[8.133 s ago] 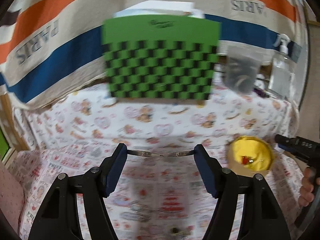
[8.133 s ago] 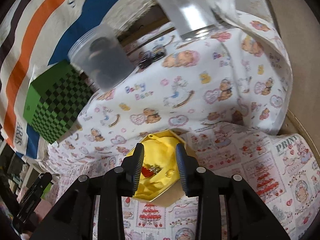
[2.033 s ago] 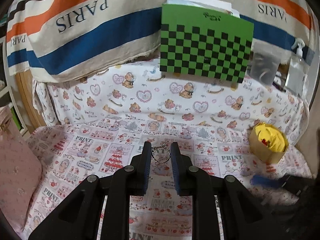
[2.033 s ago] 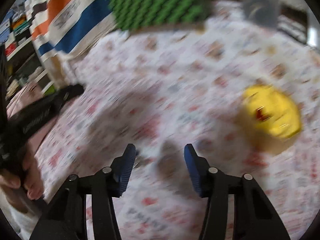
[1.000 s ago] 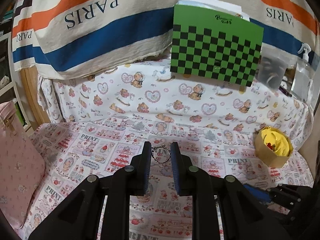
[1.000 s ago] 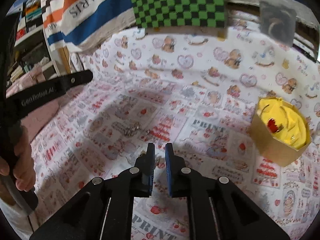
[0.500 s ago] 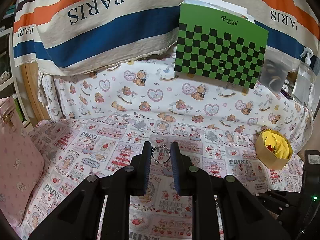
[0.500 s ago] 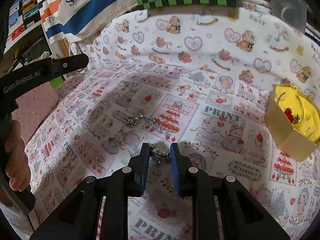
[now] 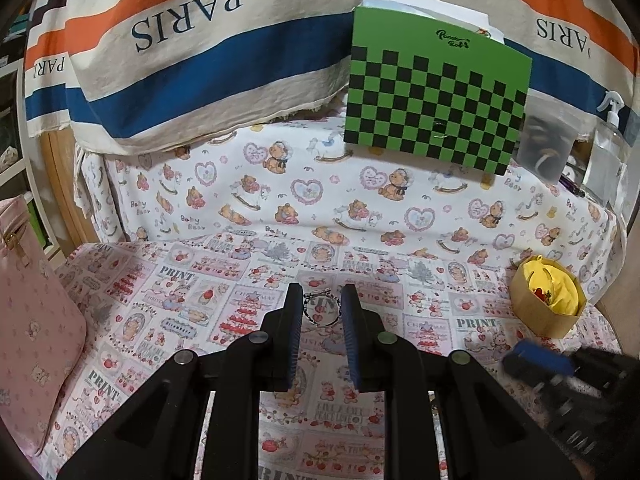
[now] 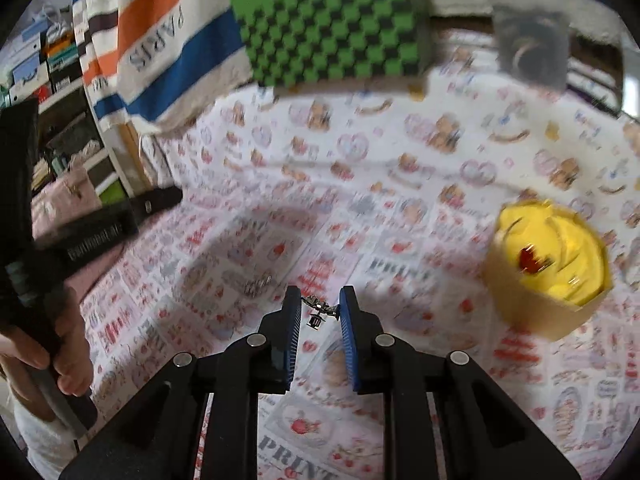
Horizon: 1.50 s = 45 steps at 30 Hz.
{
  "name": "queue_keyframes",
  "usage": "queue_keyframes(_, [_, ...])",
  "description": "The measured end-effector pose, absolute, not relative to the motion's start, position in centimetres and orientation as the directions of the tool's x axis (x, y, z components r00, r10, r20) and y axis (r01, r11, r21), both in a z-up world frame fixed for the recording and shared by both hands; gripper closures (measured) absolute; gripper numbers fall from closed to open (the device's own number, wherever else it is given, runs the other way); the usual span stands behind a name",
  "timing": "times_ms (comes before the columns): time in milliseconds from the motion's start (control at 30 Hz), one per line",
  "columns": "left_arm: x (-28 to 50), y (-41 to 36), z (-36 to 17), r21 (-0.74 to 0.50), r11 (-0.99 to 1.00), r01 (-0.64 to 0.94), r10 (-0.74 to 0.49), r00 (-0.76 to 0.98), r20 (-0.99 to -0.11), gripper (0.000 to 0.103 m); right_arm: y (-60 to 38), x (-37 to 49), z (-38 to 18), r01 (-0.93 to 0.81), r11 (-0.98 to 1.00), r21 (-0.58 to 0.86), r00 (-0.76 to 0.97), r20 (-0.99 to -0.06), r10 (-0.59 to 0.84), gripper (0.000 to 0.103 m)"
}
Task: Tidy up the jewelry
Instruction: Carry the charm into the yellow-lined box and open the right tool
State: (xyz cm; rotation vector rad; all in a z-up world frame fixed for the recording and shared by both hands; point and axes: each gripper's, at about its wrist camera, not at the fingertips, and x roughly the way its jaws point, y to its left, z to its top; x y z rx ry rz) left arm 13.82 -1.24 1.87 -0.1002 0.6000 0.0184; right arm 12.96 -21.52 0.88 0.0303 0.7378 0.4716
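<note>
Jewelry in the left gripper: a small silver ring-shaped bracelet (image 9: 322, 307) sits between the tips of the left gripper (image 9: 322, 312), whose jaws stand narrowly apart and clamped on its two sides, above the patterned cloth (image 9: 224, 280).
Jewelry in the right gripper: a small silver chain piece with a dangling charm (image 10: 318, 310) spans the gap of the right gripper (image 10: 319, 312); both pads touch its ends, so the jaws are closed on it with a narrow gap left.
Landmark: a tan box with yellow lining (image 9: 546, 304), standing on the cloth.
Box contents: a small red piece (image 10: 528, 258) and other bits of metal on the yellow lining; details are blurred.
Left gripper, place: well to the left of the box in the left wrist view.
Right gripper, place: left of the box and nearer the camera in the right wrist view; in the left wrist view its blue pad (image 9: 538, 362) shows blurred just below the box.
Loose jewelry: one silver cluster (image 10: 256, 284) lies on the cloth, left of the box, beyond the right gripper's tips.
Green checkered box (image 9: 436, 108): behind the tan box, up on the raised cloth-covered ledge.
Clear container (image 9: 546, 148): beside the checkered box, above the tan box.
Person's hand (image 10: 60, 352): far left of the box, wrapped round the left gripper's handle.
</note>
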Motion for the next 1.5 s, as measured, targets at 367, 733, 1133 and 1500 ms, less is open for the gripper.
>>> queue_keyframes(367, [14.0, -2.0, 1.7, -0.07, 0.997, -0.031, -0.013, 0.834, -0.552, 0.084, -31.3, 15.2, 3.9, -0.208, 0.917, 0.341, 0.757, -0.537, 0.372, 0.082])
queue_keyframes(733, [14.0, -1.7, 1.7, -0.085, 0.996, -0.031, -0.022, 0.831, -0.556, 0.084, -36.7, 17.9, 1.7, 0.003, 0.93, 0.367, 0.785, -0.577, 0.225, 0.082])
queue_keyframes(1133, [14.2, -1.5, 1.3, -0.122, 0.992, -0.025, -0.049, 0.818, -0.572, 0.084, -37.2, 18.4, 1.3, 0.012, 0.926, 0.376, 0.779, -0.585, 0.228, 0.079])
queue_keyframes(1500, [14.5, -5.1, 3.0, -0.093, 0.995, 0.047, -0.092, 0.813, -0.575, 0.084, -37.8, 16.9, 4.3, -0.033, 0.965, 0.26, 0.8, -0.572, 0.182, 0.079])
